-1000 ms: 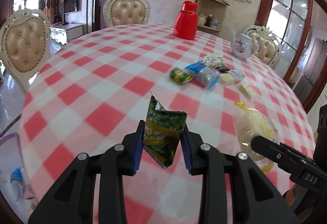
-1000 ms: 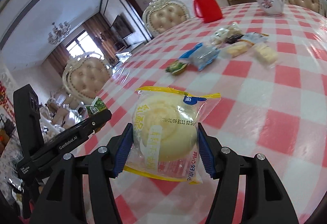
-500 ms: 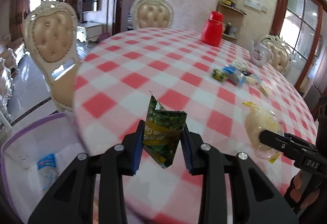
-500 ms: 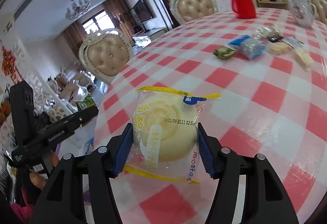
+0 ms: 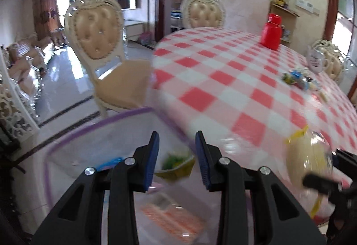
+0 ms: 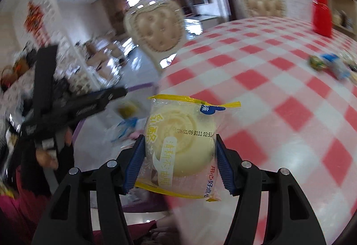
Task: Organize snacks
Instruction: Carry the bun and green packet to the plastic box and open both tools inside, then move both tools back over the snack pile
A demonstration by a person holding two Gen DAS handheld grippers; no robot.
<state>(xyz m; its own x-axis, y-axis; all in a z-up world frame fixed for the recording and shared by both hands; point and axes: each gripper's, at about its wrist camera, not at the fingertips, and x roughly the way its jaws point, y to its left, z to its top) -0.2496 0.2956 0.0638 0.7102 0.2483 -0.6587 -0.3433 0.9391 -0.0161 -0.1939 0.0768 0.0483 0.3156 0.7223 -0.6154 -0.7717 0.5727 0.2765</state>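
My left gripper point(image 5: 177, 151) is open and empty above a clear bin with a purple rim point(image 5: 93, 126) beside the table. The green snack packet point(image 5: 176, 163) is below the open jaws, blurred, inside the bin. An orange packet point(image 5: 171, 220) and a blue one point(image 5: 110, 161) lie in the bin too. My right gripper point(image 6: 178, 155) is shut on a wrapped yellow pastry point(image 6: 180, 144) at the table's edge; the pastry also shows in the left wrist view point(image 5: 305, 160). The left gripper also shows in the right wrist view point(image 6: 89, 102).
The round table with a red-checked cloth point(image 5: 234, 79) holds a pile of snacks point(image 5: 299, 82), a red thermos point(image 5: 271, 31) and a white teapot point(image 5: 315, 59). A cream padded chair point(image 5: 100, 44) stands left of the table, beyond the bin.
Both grippers swung left from the table toward the bin. My left gripper opened and let go of the green packet, which dropped toward the bin. The right gripper still holds the pastry.
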